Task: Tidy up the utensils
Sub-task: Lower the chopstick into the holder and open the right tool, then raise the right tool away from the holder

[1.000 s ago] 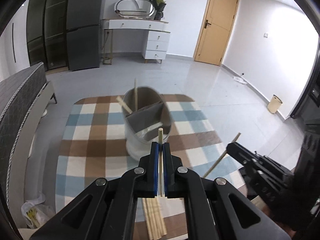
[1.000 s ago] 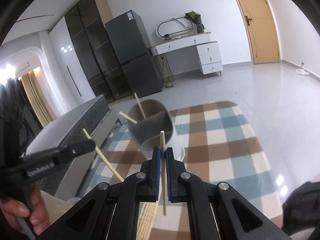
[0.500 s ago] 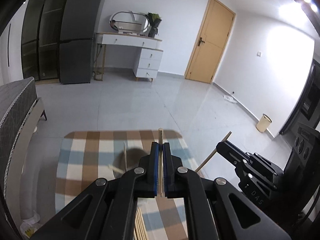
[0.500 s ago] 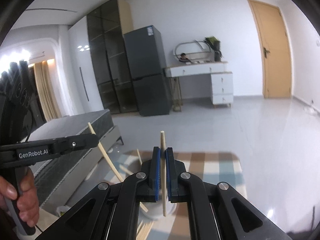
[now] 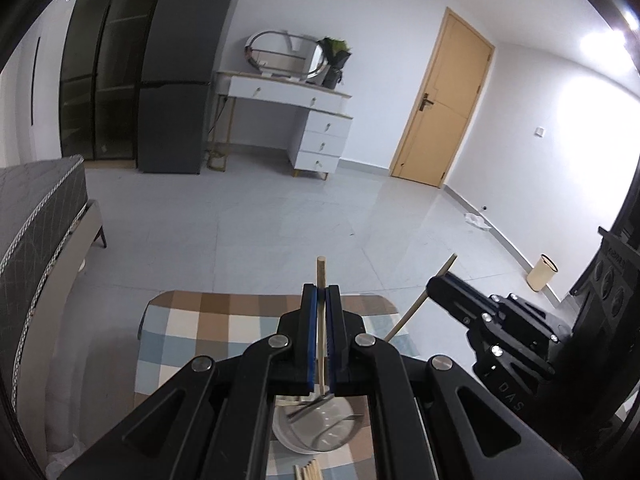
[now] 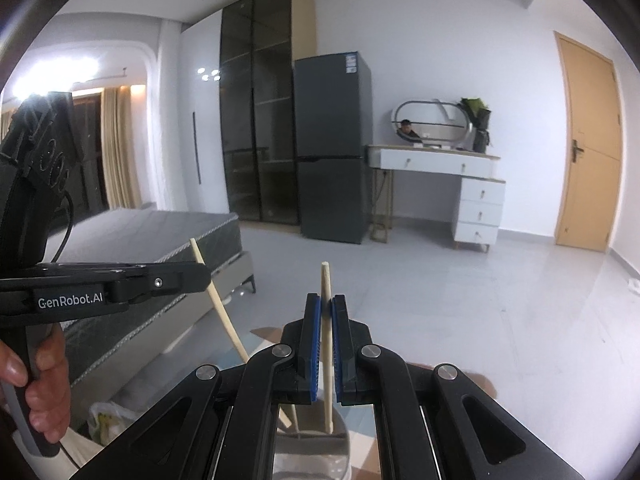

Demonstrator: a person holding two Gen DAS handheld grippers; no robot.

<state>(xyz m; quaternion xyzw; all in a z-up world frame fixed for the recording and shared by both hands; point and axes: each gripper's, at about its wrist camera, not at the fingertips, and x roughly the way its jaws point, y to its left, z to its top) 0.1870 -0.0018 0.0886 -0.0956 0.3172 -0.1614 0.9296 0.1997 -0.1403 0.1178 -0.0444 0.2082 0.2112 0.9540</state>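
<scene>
The left gripper (image 5: pixel 321 304) is clamped on a wooden chopstick (image 5: pixel 320 276), held upright above the grey utensil holder (image 5: pixel 316 432) at 6 o'clock. The right gripper (image 6: pixel 327 316) pinches a second chopstick (image 6: pixel 326 284) over the same holder. Spare chopsticks (image 5: pixel 308 472) lie on the checked tablecloth (image 5: pixel 192 320).

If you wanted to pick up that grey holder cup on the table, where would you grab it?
Probably by the rim of the grey divided utensil holder, from directly above: it stands upright and open-topped, and its thin wall suits narrow jaws. Avoid the chopsticks inside.
</scene>
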